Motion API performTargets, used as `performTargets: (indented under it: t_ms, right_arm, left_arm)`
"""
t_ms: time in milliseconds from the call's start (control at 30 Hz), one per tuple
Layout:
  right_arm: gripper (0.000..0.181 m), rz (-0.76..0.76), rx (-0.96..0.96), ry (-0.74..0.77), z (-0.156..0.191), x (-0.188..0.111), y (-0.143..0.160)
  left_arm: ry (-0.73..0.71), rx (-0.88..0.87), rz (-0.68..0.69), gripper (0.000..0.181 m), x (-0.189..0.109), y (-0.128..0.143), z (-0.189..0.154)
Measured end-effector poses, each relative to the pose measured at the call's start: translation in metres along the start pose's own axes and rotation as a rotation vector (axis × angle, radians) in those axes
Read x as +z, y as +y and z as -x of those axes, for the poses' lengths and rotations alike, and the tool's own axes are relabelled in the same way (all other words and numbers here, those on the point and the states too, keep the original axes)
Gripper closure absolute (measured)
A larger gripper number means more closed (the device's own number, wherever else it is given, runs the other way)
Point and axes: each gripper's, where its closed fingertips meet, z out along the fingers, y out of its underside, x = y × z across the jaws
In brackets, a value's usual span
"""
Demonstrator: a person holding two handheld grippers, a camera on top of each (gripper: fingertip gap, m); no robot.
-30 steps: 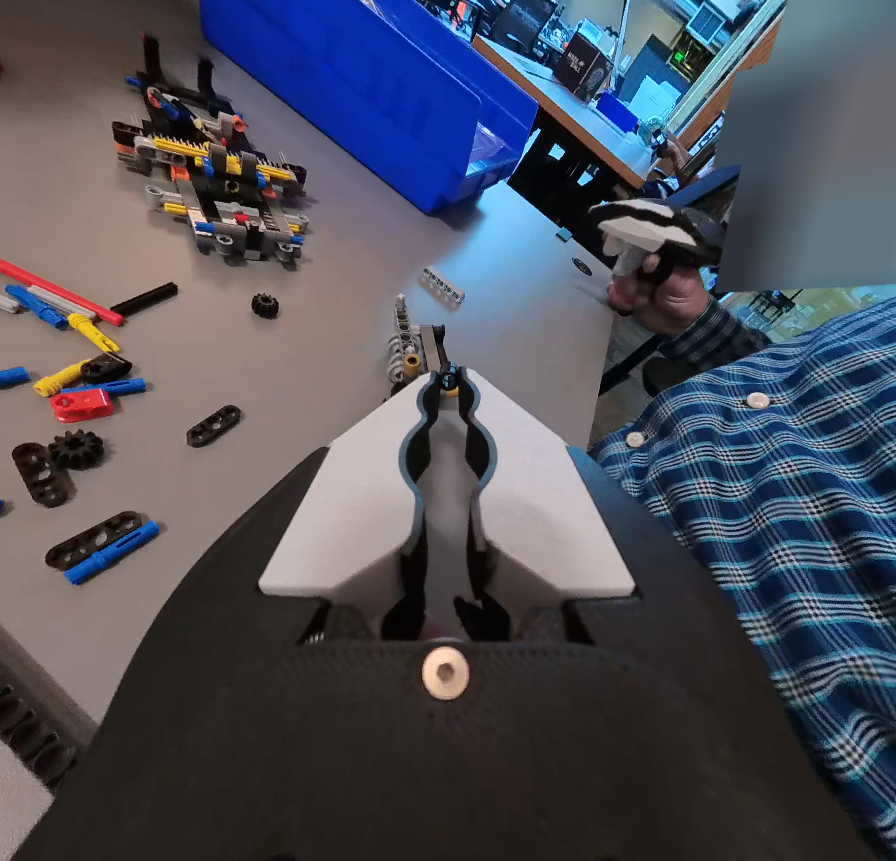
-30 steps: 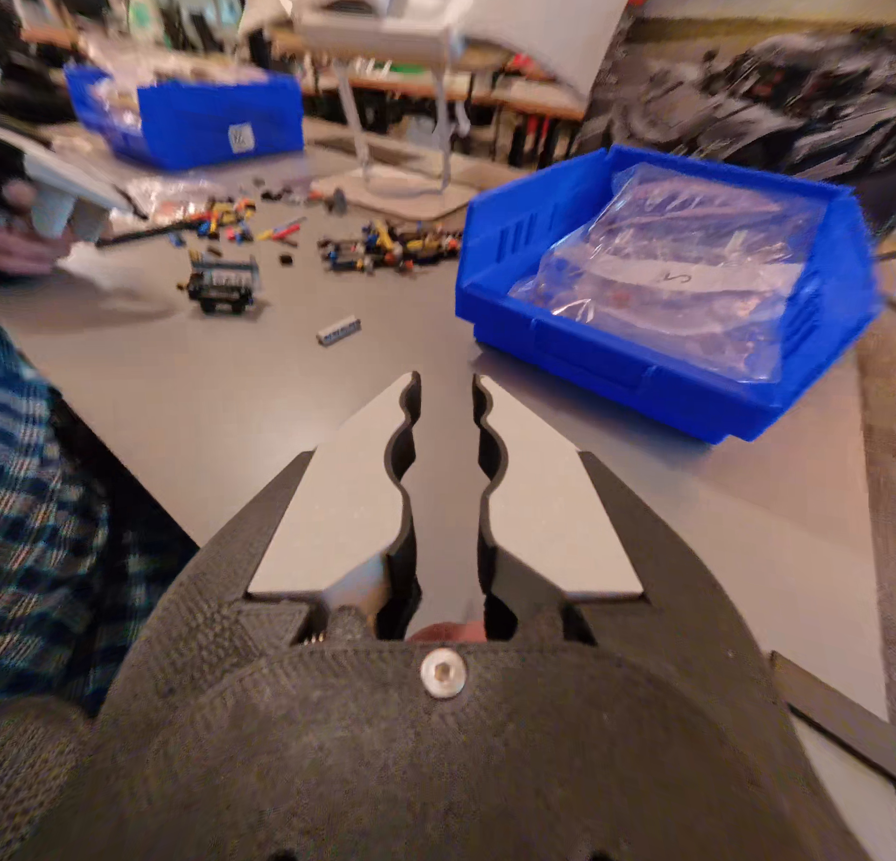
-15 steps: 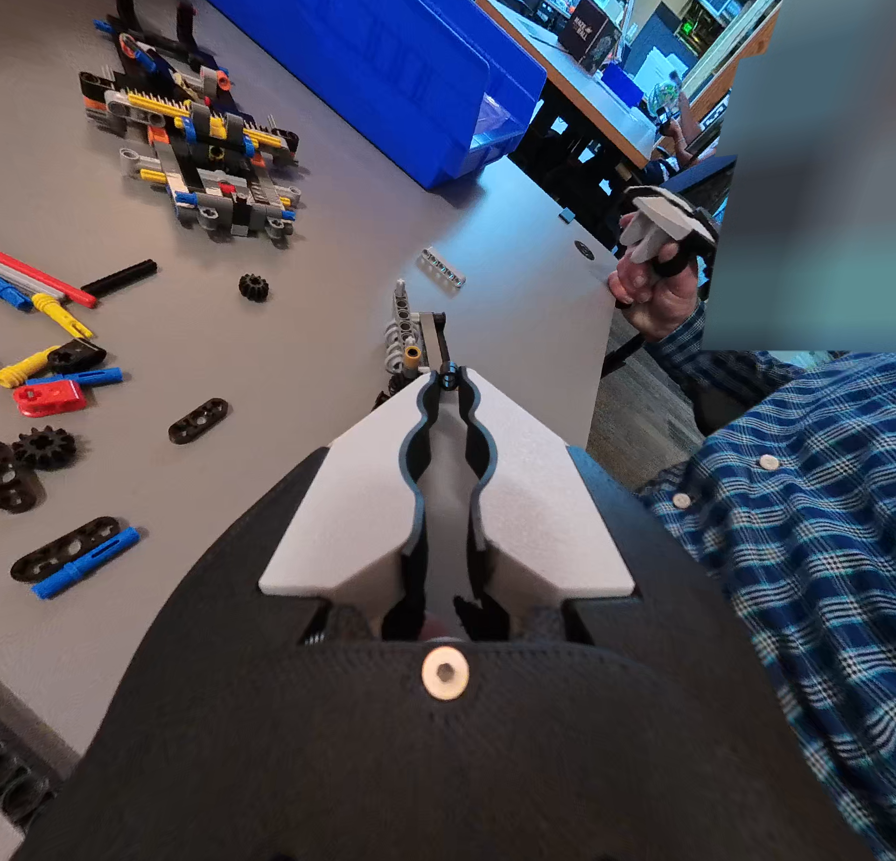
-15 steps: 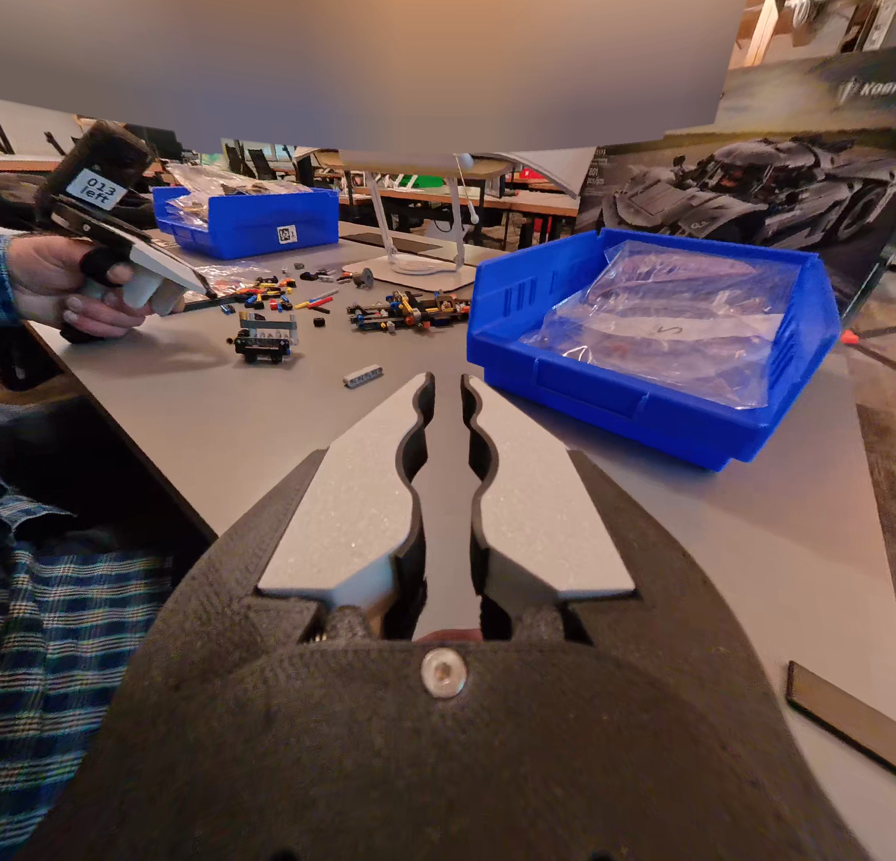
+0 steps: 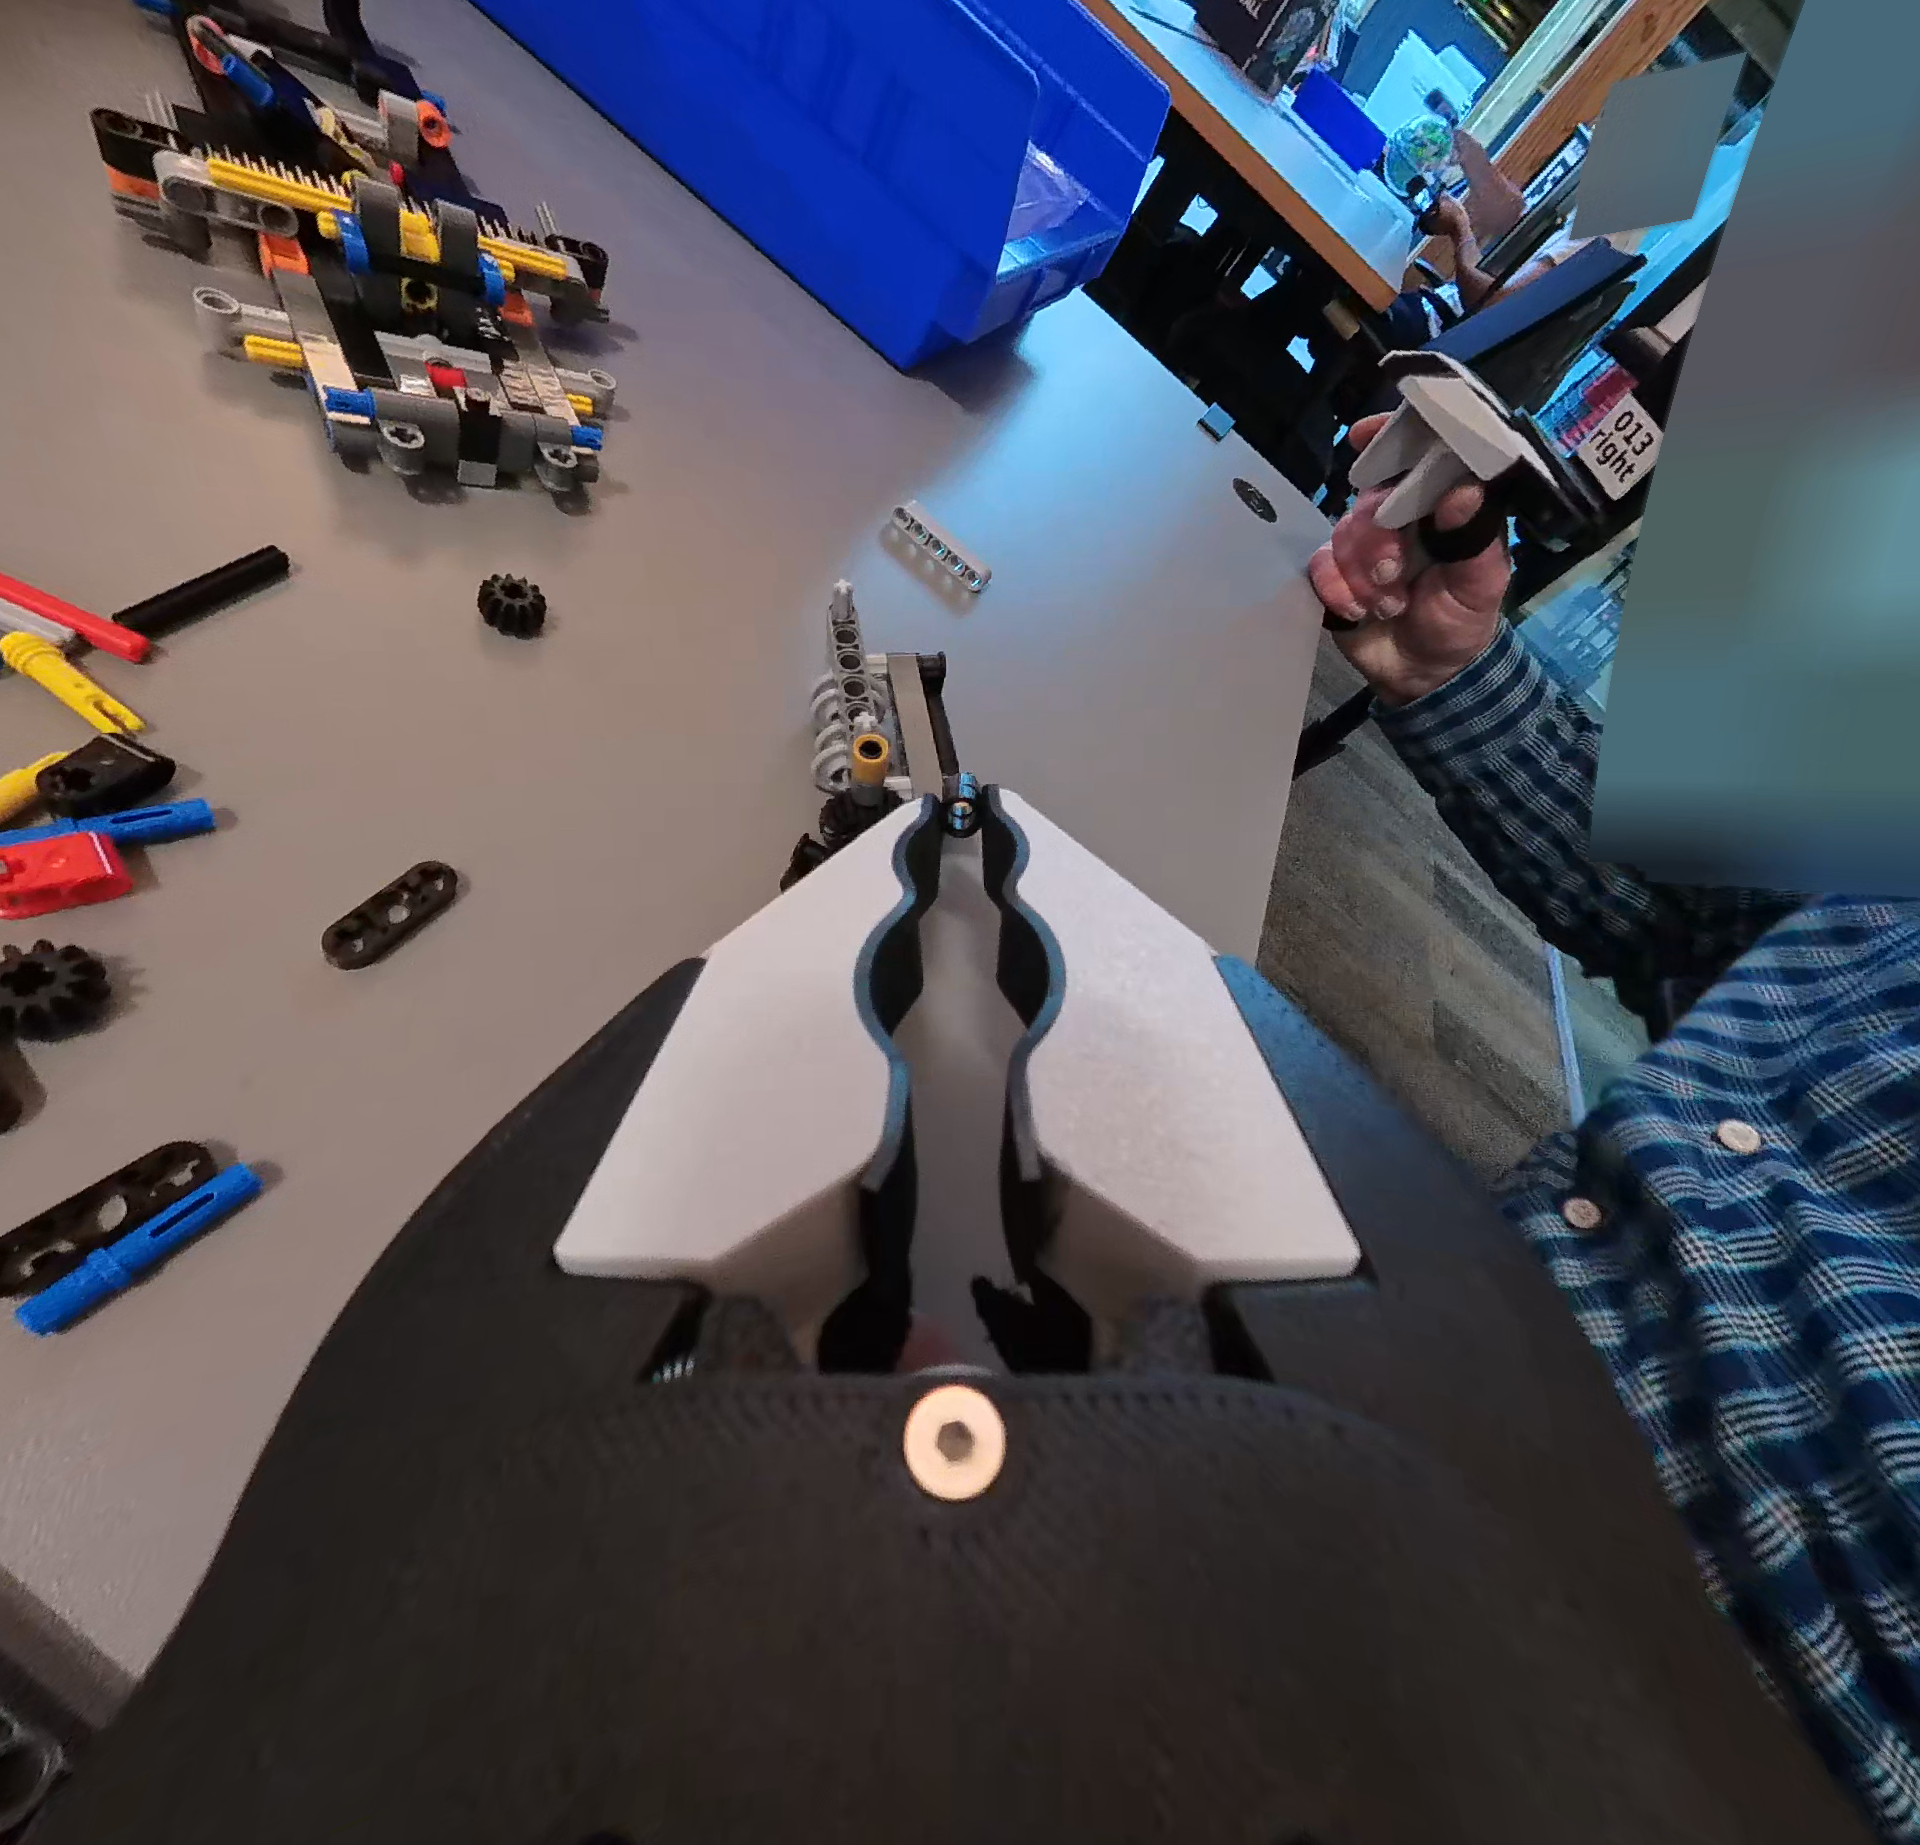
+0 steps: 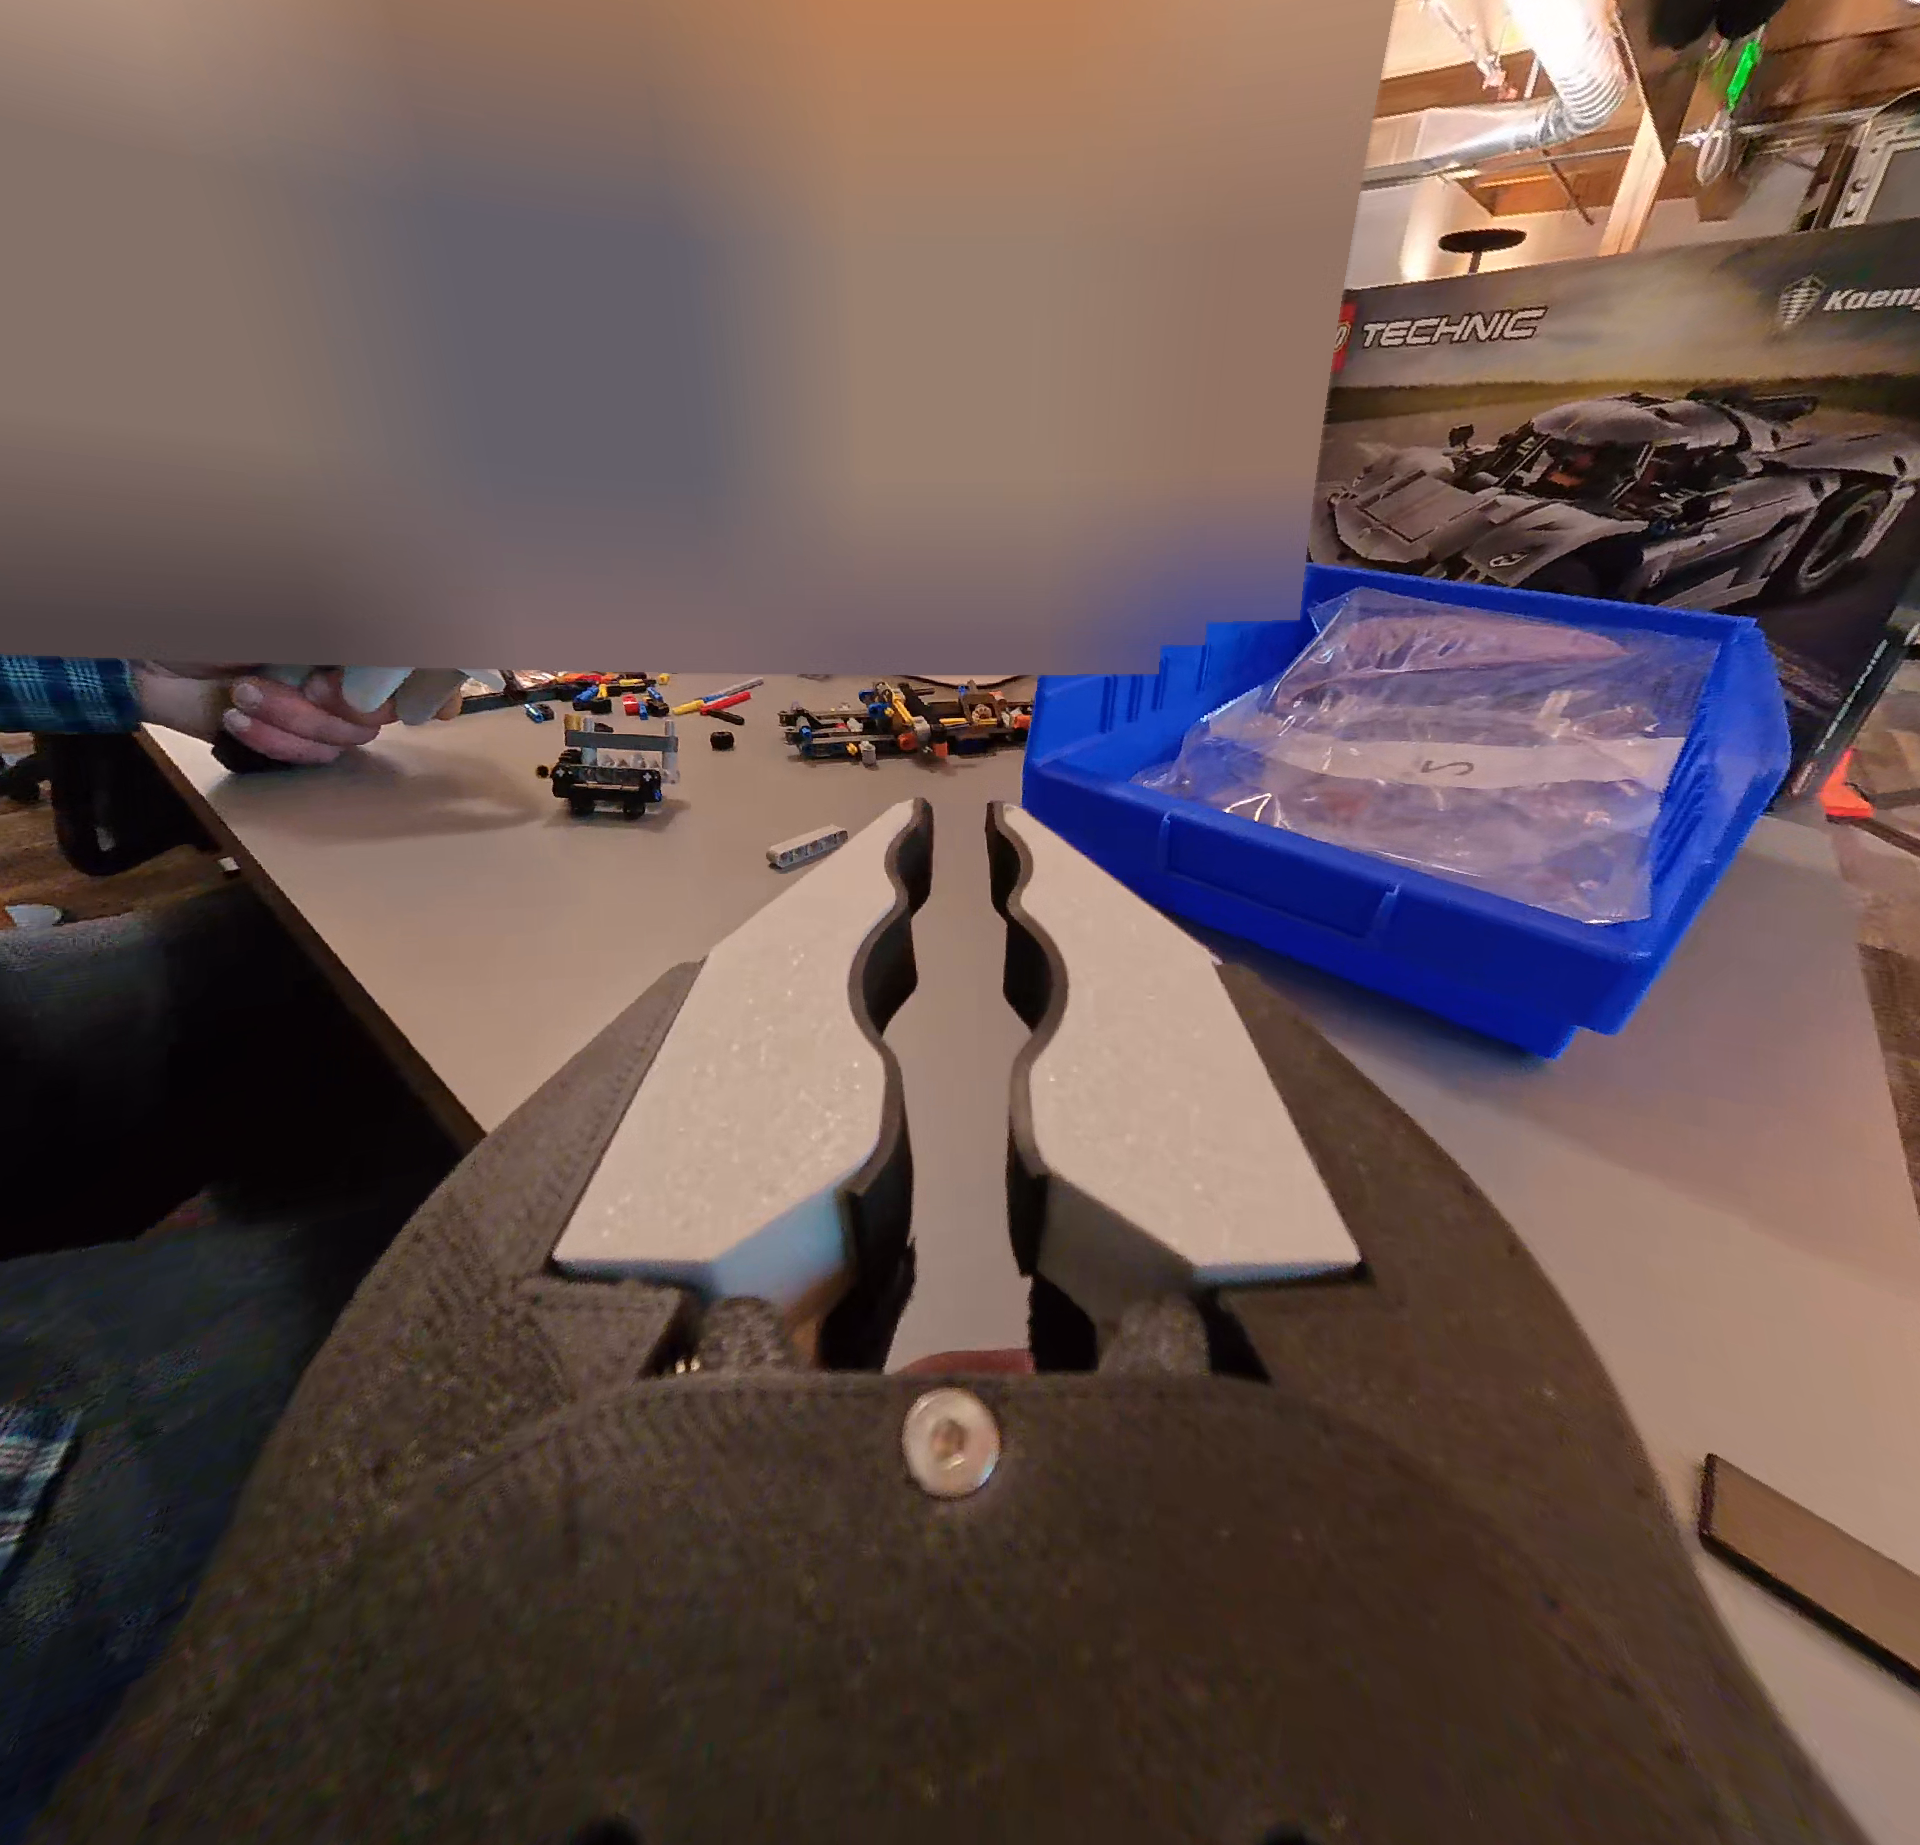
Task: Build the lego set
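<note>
Left tool [image 5: 961, 816] pinches the small assembly [image 5: 883, 715] extending straight ahead; right tool [image 6: 956, 808] (slightly parted, empty) hangs well apart

Desk [image 5: 675, 507] is smooth matt grey laminate. Bin [image 6: 1351, 891] is glossy blue plastic, with a crinkly clear plastic bag [image 6: 1455, 756] inside it. Gripper bodies look like rough black printed plastic, jaws matt grey, shiny metal screw [image 5: 954, 1444]. Shirt [image 5: 1766, 1224] is plaid cloth.

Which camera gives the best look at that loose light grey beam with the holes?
The left wrist view: the grey beam lies unobstructed on the table, its holes distinct. The right wrist view shows it only small and low-angled.
</note>
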Motion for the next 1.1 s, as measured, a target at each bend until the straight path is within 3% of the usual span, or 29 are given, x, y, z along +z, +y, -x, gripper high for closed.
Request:
performTargets:
  t_ms: [333,500,600,733,933,1100]
  right_arm:
    - [0.17,0.023,0.014,-0.069,0.005,0.001,0.002]
    - [0.157,0.028,0.052,-0.153,0.01,-0.002,0.002]
    - [0.144,0.058,-0.033,-0.134,0.012,-0.016,0.007]
    - [0.138,0.162,-0.015,-0.08,0.026,-0.074,0.032]
    - [0.141,0.314,0.104,0.071,0.083,-0.196,0.084]
    - [0.15,0.273,0.325,0.315,0.133,-0.286,0.112]
  left_arm:
    - [-0.01,0.02,0.011,0.177,0.001,0.002,-0.001]
    - [-0.018,0.019,0.025,0.176,0.003,0.003,0.0]
    - [-0.022,0.017,0.008,0.177,0.001,0.001,0.001]
    - [-0.03,0.018,0.004,0.177,0.0,0.001,0.002]
    - [-0.042,0.017,0.021,0.177,0.002,0.003,0.003]
    - [-0.06,0.019,0.021,0.177,0.003,0.003,0.005]
